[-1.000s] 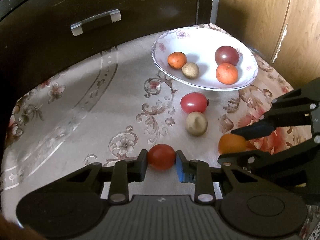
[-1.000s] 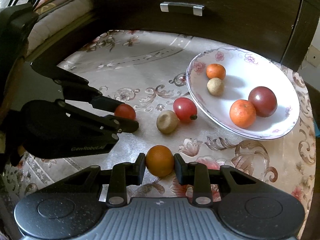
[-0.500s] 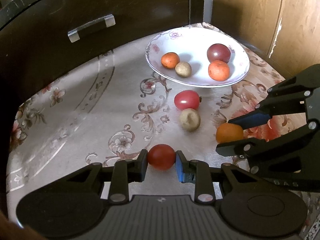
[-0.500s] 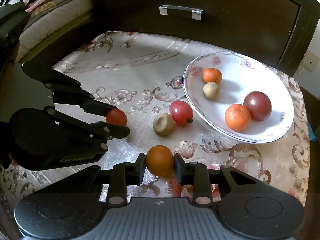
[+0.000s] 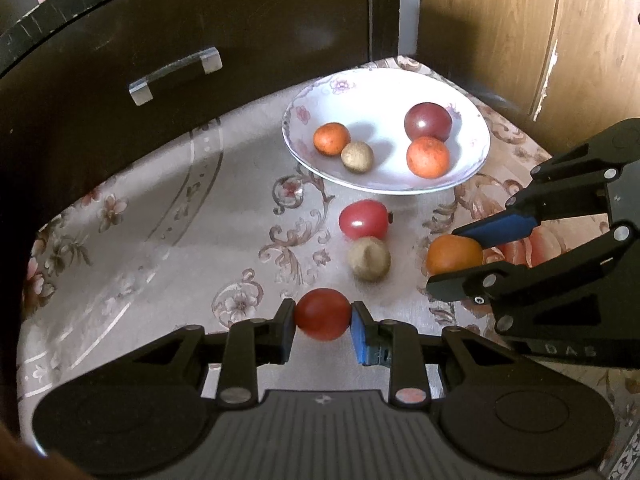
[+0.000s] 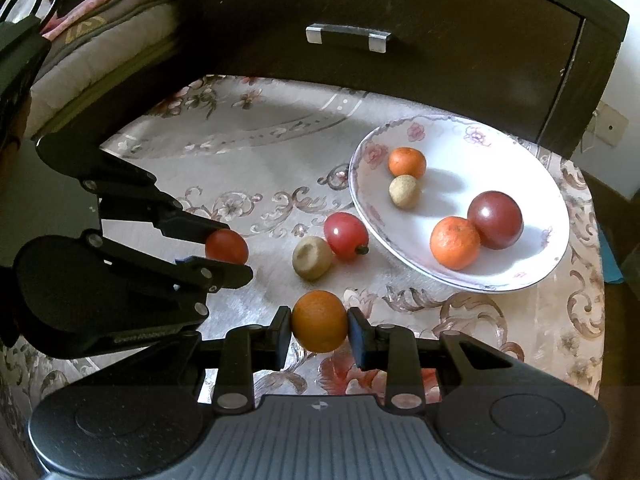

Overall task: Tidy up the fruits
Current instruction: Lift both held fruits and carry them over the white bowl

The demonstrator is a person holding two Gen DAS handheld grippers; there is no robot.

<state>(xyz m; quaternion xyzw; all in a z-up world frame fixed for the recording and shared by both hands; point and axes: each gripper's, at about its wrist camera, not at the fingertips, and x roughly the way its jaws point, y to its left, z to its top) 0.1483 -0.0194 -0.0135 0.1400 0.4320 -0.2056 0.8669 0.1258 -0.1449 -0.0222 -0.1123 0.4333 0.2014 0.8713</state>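
While its fingers [image 5: 285, 326] clamp a small red tomato [image 5: 322, 314] between them, the left gripper [image 5: 322, 320] hangs over the floral-clothed desk [image 5: 168, 216]. Beside it, the right gripper [image 6: 319, 330] is closed on an orange [image 6: 319, 321]. Just beyond lie a tan round fruit [image 6: 312, 258] and a larger red tomato [image 6: 345, 235], touching each other. Farther off, the white plate [image 6: 532, 276] holds two oranges, a tan fruit and a dark red fruit, before a dark drawer front [image 6: 440, 40].
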